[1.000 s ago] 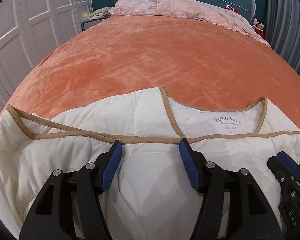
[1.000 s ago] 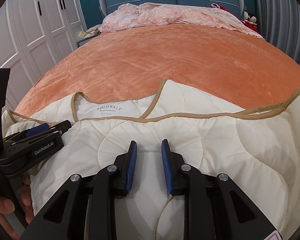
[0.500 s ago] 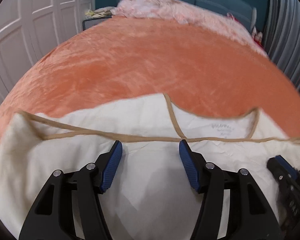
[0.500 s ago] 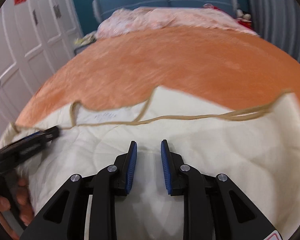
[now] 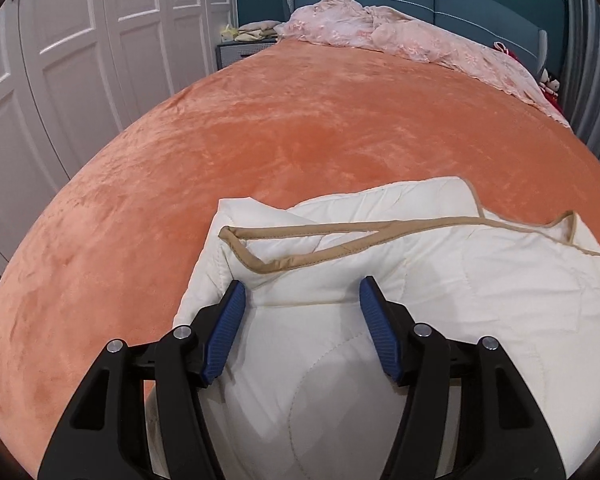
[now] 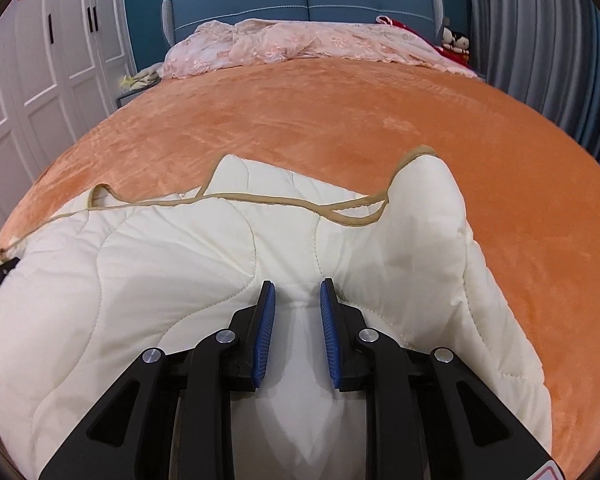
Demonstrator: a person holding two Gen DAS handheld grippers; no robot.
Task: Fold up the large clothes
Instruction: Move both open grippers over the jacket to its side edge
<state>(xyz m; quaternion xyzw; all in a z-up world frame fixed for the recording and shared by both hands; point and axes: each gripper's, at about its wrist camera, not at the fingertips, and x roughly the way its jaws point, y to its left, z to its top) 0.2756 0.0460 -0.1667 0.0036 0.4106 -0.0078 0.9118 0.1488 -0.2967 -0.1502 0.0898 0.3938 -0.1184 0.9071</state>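
Ahead, cream quilted garment [image 5: 380,288] tan edge [image 5: 340,236] bunched; orange bedspread [image 5: 300,128] beyond.

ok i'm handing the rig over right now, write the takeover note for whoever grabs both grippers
Left gripper: jaws spread wide, cream fabric bulging between them; a firm hold cannot be confirmed.
Right gripper: jaws narrow, pinching a ridge of the same fabric.
Quilted cream garment with tan trim lies at the near end of the orange bedspread, bunched, both sides drawn inward into humps.
Pink bedding is heaped at the headboard, apart from the work.
Done: only a loose gathering of the sides.
Left: flatten it, make clean folds, square the edges.
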